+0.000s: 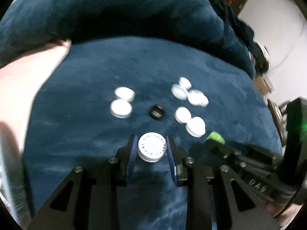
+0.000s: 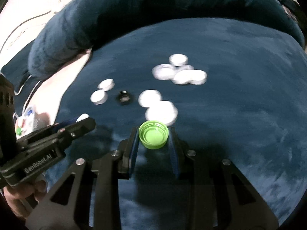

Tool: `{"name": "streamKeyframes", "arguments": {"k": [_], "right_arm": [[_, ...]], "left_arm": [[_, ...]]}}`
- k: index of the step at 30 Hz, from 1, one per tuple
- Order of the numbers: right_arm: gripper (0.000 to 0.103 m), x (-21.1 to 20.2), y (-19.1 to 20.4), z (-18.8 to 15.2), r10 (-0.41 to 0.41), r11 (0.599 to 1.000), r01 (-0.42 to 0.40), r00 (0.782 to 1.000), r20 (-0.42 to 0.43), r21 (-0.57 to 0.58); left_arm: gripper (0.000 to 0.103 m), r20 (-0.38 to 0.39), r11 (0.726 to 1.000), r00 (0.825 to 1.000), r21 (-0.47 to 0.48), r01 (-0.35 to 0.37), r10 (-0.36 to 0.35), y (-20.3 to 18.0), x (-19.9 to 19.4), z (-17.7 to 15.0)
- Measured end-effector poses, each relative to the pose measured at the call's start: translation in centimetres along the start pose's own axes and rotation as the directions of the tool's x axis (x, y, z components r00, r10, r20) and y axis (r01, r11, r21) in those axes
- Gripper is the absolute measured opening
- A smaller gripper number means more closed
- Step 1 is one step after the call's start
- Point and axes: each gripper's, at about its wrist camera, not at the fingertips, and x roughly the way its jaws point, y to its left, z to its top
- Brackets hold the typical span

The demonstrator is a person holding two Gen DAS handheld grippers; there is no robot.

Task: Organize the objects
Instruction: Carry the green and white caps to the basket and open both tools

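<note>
Several white bottle caps lie on a dark blue velvet cushion (image 1: 86,72): a pair at the left (image 1: 121,101), a cluster at the right (image 1: 189,94) and two nearer ones (image 1: 190,121). A small black cap (image 1: 156,112) sits between them. My left gripper (image 1: 152,147) is shut on a white cap (image 1: 151,146) with printed lettering, held above the cushion. My right gripper (image 2: 153,137) is shut on a green cap (image 2: 153,136), hollow side up. In the left wrist view the green cap (image 1: 215,138) shows at the right gripper's tip.
A thick blue bolster (image 1: 115,9) curves behind the cushion. A pale surface (image 1: 28,72) lies to the left. In the right wrist view a hand (image 2: 17,197) holds the left gripper's body, and small packets (image 2: 28,120) lie at the left edge.
</note>
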Motion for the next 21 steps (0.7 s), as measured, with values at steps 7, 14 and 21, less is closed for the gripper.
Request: {"name": "streamKeyframes", "arguments": {"k": [7,14,21], "right_arm": [[0.031,-0.2,11.1,1.1,0.17,0.975,-0.169,0.985,-0.006,-0.143],[0.031,1.3,25.9,3.6,0.385,0.87,-0.399,0.917,-0.107,-0.29],[0.033,4.9,33.5,5.2,0.451,0.815,-0.516,0.851,-0.27,-0.265]], "left_arm": [[0.031,0.154,0.97,0.978,-0.221,-0.105,0.141,10.2,-10.1,0.5],[0.031,0.236,0.843,0.919,-0.515,-0.157,0.315,22.7,-18.5,-0.4],[0.051,0.173,0.747,0.923,-0.647,-0.157,0.344,29.2,-18.7,-1.5]]}}
